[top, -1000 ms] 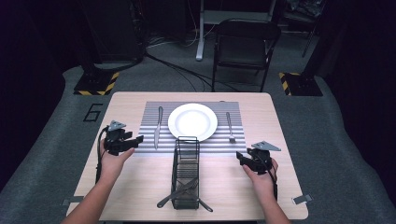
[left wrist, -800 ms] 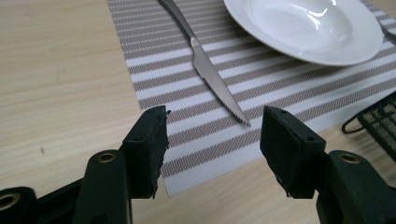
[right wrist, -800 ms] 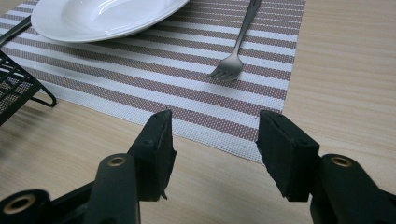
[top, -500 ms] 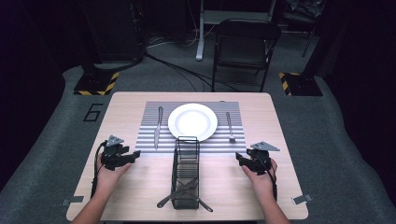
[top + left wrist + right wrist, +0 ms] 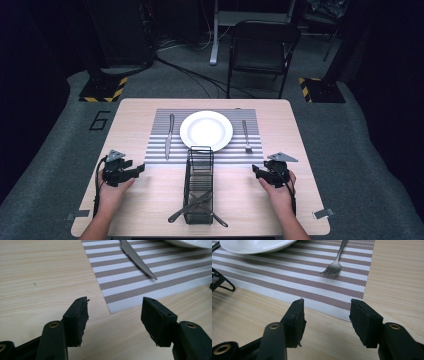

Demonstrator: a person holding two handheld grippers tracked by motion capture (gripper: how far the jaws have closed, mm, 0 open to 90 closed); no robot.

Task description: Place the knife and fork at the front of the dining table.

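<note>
step: place setting looks laid out; both tools rest low on the surface near its front edge, nothing held — judged as a pause between picks or the end of setting
left tool (image 5: 131, 172): jaws wide apart, empty, near the front-left corner of the surface; in the left gripper view (image 5: 113, 320) it points at the placemat's near-left corner
right tool (image 5: 259, 172): jaws wide apart, empty, near the front-right corner; in the right gripper view (image 5: 325, 320) it faces the mat's near-right corner
knife (image 5: 169, 135): on the left strip of the mat, just beside the plate, lengthwise front to back; flat grey metal, serrated edge, pointed tip (image 5: 136, 261)
fork (image 5: 246, 136): on the right strip of the mat, just beside the plate; matte steel, slim handle, tines toward the front edge (image 5: 334, 265)
plate (image 5: 206, 130): round, white, glossy, centred on the mat
placemat (image 5: 160, 155): woven, brown and white stripes, rectangular, at the middle toward the back edge
caddy (image 5: 199, 165): black wire basket, long and narrow, between the tools, touching the mat's front edge
spare cutlery (image 5: 192, 207): metal pieces crossed in the caddy's front end, type unclear
surface (image 5: 150, 200): pale wood-grain laminate, smooth
next move: if more is to be laid, either tool must swing inward to the caddy's front end, come down from above between the wires and close on a thin handle; slippery metal, tight gap
</note>
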